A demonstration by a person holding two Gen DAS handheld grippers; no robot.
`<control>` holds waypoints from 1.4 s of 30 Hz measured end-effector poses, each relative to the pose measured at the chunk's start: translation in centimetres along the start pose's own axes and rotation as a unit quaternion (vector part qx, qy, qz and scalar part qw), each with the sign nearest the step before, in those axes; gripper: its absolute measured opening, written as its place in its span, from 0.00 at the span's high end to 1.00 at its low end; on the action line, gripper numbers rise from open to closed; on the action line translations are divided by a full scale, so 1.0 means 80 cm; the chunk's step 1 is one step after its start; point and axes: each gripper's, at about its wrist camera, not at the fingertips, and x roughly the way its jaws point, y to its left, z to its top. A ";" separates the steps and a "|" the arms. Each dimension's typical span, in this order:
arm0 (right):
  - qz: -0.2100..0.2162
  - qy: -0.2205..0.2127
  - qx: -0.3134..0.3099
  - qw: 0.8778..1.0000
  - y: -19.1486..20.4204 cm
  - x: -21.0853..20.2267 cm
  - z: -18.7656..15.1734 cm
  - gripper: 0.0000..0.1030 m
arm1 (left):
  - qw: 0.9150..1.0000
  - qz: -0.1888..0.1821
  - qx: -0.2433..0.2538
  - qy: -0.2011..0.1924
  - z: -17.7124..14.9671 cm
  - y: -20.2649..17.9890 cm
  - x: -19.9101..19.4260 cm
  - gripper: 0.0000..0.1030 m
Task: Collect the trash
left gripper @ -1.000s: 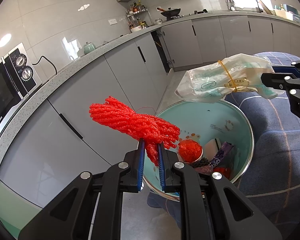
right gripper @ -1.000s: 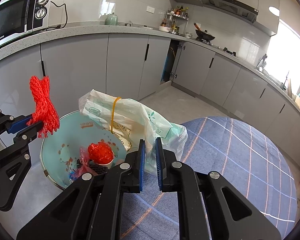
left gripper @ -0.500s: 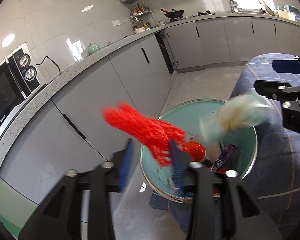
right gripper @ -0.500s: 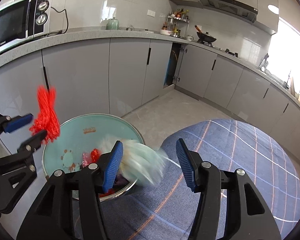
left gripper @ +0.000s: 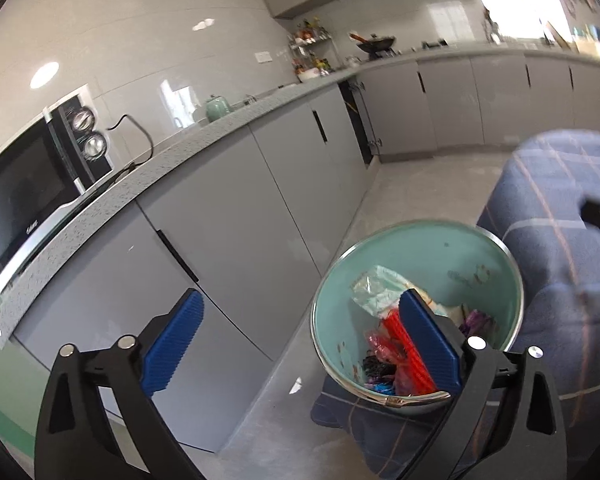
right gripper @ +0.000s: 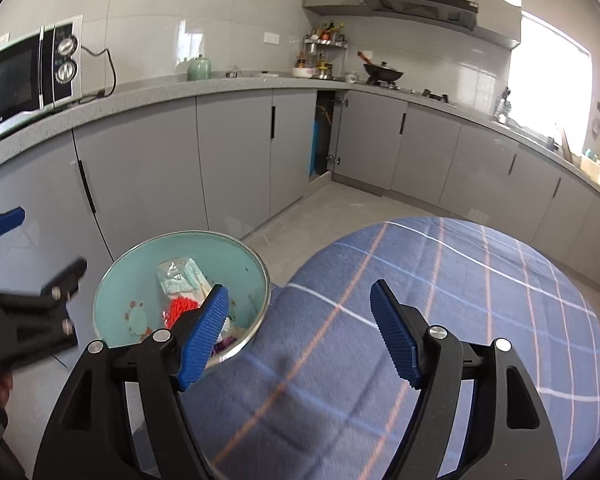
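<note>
Trash bin [left gripper: 496, 280], mint green with a metal rim, at lower right of the left wrist frame and lower left of the right wrist frame, just beside a blue plaid-covered desk [right gripper: 440, 300]. Inside the bin: crumpled plastic bag [left gripper: 374, 290], red net bundle [left gripper: 404, 344] below it, other scraps around both. Left gripper [left gripper: 300, 344] over the bin's near edge, fingers [left gripper: 172, 340] wide apart and opening, nothing between them. Right gripper [right gripper: 302, 332] above the bin rim and desk edge, fingers [right gripper: 206, 332] apart and opening, likewise empty. Microwave [right gripper: 24, 80] at upper left.
</note>
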 end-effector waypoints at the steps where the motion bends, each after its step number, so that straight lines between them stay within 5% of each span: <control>1: 0.003 -0.004 0.008 1.000 -0.002 -0.011 -0.005 0.28 | 1.000 -0.005 -0.013 -0.002 0.001 0.003 -0.005 0.06; 4: 0.002 -0.017 0.014 1.000 -0.006 -0.036 -0.016 0.27 | 0.998 -0.023 -0.050 -0.011 0.004 0.015 -0.025 0.06; 18: -0.010 -0.056 0.019 0.998 -0.013 -0.101 -0.016 0.26 | 0.997 -0.021 -0.052 -0.045 0.013 0.019 -0.078 0.06; 42: -0.016 -0.067 0.031 0.997 -0.028 -0.118 -0.013 0.25 | 0.997 -0.022 -0.057 -0.046 0.016 0.025 -0.080 0.06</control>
